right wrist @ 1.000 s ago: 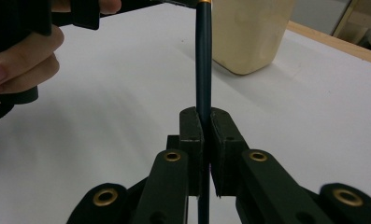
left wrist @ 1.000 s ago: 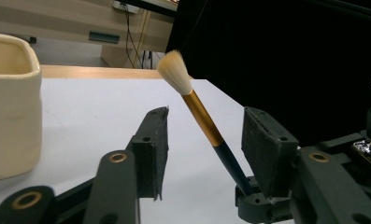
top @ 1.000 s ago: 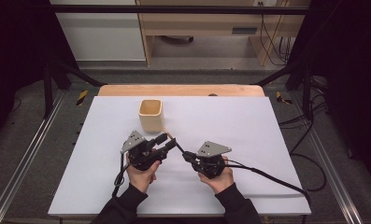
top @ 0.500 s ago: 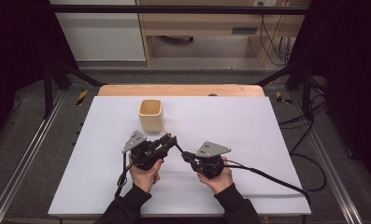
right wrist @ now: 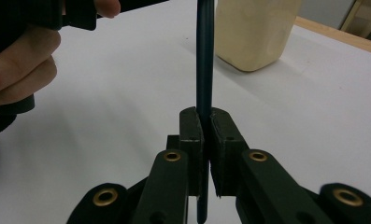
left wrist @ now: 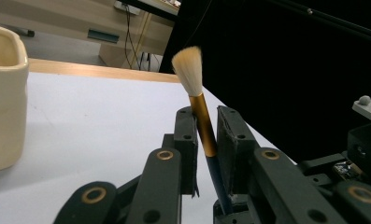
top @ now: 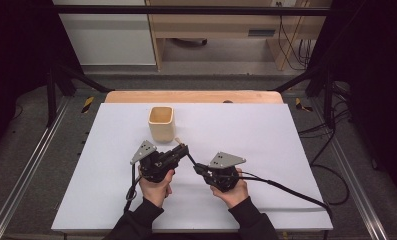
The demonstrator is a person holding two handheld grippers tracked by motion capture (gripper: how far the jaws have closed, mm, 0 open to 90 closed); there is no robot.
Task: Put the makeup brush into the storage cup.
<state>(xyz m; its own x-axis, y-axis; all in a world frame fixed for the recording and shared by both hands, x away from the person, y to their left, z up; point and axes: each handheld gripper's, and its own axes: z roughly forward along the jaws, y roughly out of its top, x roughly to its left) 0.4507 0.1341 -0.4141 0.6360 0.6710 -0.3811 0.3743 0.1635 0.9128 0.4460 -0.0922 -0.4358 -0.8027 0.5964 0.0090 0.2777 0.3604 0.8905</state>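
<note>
A brush with white bristles (left wrist: pixel 189 67), a gold ferrule and a dark blue handle (right wrist: pixel 204 56) runs between my two grippers above the white table sheet (top: pixel 266 135). My left gripper (top: pixel 183 149) has just been closing its jaws, with the brush's ferrule (left wrist: pixel 204 123) between them, and the pads now press on it. My right gripper (top: pixel 196 167) is shut on the handle's lower end, as the right gripper view (right wrist: pixel 204 116) shows. In the high view the brush tip (top: pixel 177 140) points toward a cream cup (top: pixel 161 122) standing upright just beyond it.
The cream cup (left wrist: pixel 3 98) is close on the left of the left gripper view. A wooden table edge (top: pixel 196 96) runs behind the sheet. Metal rails (top: pixel 31 165) flank the table, and cables (top: pixel 286 190) trail to the right.
The left gripper's jaws have drawn together onto the brush. Both hands stay where they were, and the right gripper keeps its hold.
</note>
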